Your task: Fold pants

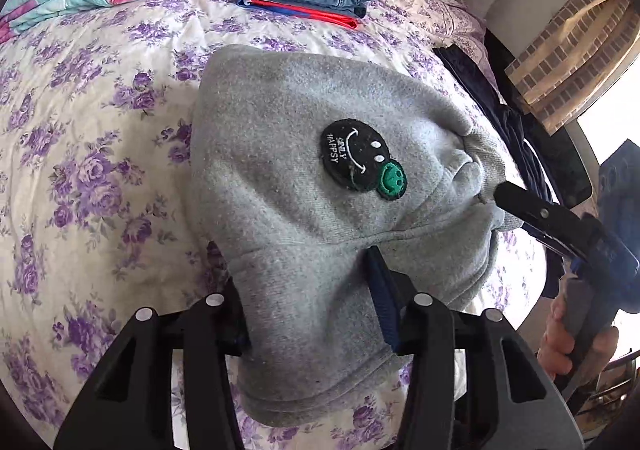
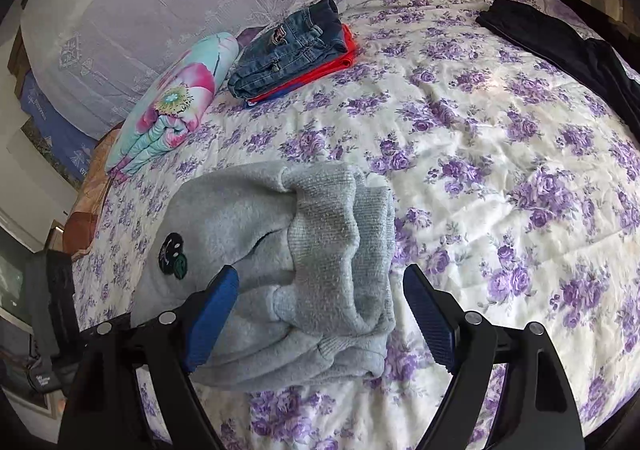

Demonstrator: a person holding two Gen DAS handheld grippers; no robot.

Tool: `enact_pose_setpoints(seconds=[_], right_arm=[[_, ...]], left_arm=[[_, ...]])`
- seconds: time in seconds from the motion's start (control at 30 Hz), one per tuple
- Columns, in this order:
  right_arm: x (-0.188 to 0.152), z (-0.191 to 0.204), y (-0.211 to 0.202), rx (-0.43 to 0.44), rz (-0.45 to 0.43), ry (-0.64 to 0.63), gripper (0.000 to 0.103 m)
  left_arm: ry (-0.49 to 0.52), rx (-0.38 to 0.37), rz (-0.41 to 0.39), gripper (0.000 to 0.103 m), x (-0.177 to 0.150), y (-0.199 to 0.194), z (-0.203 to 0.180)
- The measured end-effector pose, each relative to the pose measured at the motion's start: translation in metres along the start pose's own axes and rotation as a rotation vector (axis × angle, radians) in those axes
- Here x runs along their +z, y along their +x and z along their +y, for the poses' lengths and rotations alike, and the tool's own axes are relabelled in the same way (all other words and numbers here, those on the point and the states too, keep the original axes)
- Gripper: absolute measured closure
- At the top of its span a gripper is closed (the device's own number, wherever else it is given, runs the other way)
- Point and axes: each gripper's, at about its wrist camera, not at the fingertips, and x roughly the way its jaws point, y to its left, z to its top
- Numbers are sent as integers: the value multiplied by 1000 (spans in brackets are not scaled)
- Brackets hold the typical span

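The gray pants (image 1: 304, 186) lie folded on the bed (image 1: 100, 138). Left hand-held gripper (image 1: 316, 314) clamps their near edge; right hand-held gripper (image 2: 320, 314) gapes over the ribbed cuffs (image 2: 340, 218), likely to bunch them.

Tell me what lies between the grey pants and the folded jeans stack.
Nothing: only bare purple-flowered bedspread lies between the grey pants and the folded jeans stack. Both wrist views show that stretch.

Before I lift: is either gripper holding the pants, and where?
The left gripper seems clamped on the grey pants' near folded edge; the right gripper stands open around the ribbed end, holding nothing.
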Motion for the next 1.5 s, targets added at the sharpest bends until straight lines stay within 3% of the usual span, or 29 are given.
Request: enact_pose_setpoints(seconds=[0.13,0.43,0.83,0.87,0.9,1.0,1.13,1.33,1.4,1.5], right_arm=[[-9,-11,21,34,76,44,18],[-19,-16,50,93,199,92,6],[-18,-25,59,194,201,156,3],[-19,-21,57,209,178,149,7],[-22,-16,52,196,146,128,25],[-34,8,21,123,21,-3,47],[-39,27,-6,83,-62,-85,49],[13,30,-20,121,-71,-117,49],[52,38,-20,120,-86,-139,49],[134,48,-9,141,-124,-132,49]], left_arm=[[-8,-5,15,57,0,2,7],[-19,-15,22,57,0,5,10],[-34,-25,31,57,1,7,11],[-37,-28,33,57,1,7,12],[-40,-30,34,57,1,7,13],[-38,-24,23,59,-3,2,12],[-4,-10,-14,63,-5,-17,0],[72,5,-53,66,30,-43,-22],[83,19,-56,66,62,-46,-27],[112,63,-102,66,137,-53,-35]])
